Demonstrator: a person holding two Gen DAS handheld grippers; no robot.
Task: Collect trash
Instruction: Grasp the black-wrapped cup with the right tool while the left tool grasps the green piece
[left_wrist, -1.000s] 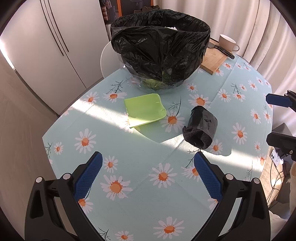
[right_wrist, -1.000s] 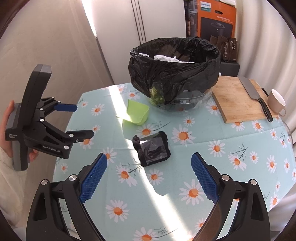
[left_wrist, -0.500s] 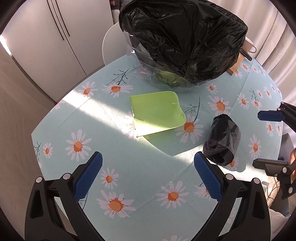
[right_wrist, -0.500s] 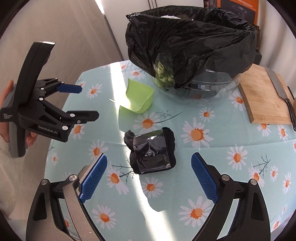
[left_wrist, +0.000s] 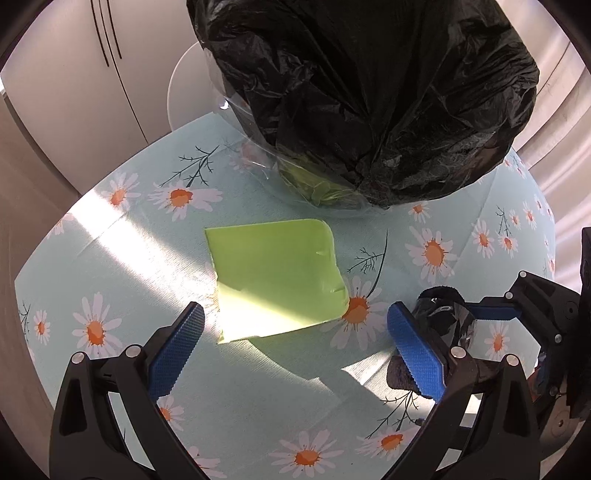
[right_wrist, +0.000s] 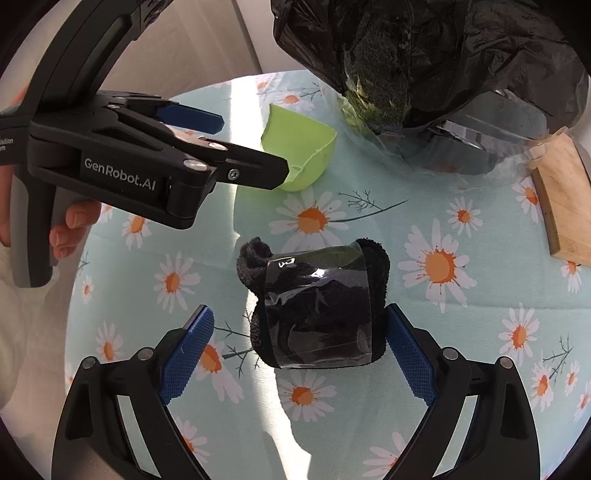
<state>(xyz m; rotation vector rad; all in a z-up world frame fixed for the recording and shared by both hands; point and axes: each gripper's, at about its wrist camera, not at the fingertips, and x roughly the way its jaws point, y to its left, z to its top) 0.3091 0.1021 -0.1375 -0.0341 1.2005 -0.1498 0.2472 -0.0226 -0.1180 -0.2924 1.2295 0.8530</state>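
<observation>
So closest to us on the right side is the black bundle (right_wrist: 317, 310); it's a fuzzy dark wad with a band of shiny clear film wrapped round its middle, lying on the daisy tablecloth (right_wrist: 461, 332); our right tongs (right_wrist: 297, 349) are spread wide with the bundle sitting between the blue pads, the right pad just about at its edge, the left pad apart from it; nothing is gripped. There's bare cloth on both sides of the bundle.

Our left tongs (left_wrist: 295, 343) are wide open too, holding nothing; just past their tips lies the green sheet (left_wrist: 275, 277), flat in the left view but with a curled-up edge in the right view; the bundle sits just off its right corner, partly behind our right-hand pad. The sheet's left side has open cloth all the way to the table's rim.

Farther back is the black trash bag (left_wrist: 369, 96) lining a clear bowl (right_wrist: 454, 155), near the sheet's far edge; a wooden board (right_wrist: 565, 206) sits at the right rim.
</observation>
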